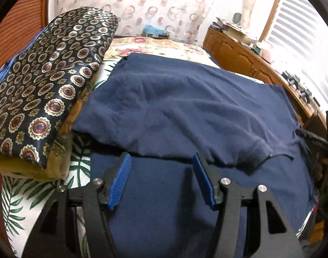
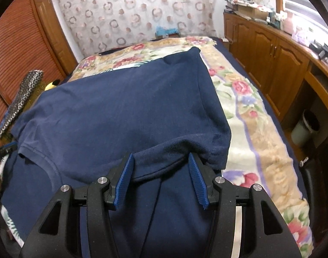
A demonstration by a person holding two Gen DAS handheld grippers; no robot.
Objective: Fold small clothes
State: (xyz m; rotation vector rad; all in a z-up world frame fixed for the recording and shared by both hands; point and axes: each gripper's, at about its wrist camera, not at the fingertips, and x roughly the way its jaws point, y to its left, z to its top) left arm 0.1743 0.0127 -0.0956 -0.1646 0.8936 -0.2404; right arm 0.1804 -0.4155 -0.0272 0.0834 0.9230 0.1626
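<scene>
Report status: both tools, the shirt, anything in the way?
Left tool open, right tool open, both over the navy shirt, empty. Shirt on bed, partly folded, edge doubled over. Patterned cushion beside shirt, not on it.

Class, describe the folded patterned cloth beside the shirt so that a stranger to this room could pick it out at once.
Start at the bed with its flowered blanket, where a navy shirt lies spread. To the shirt's left sits a folded cloth on a mustard-coloured layer. It alone is dark and glossy, covered in rows of round red-and-gold medallions, unlike the plain shirt and the leaf-print sheet.
</scene>
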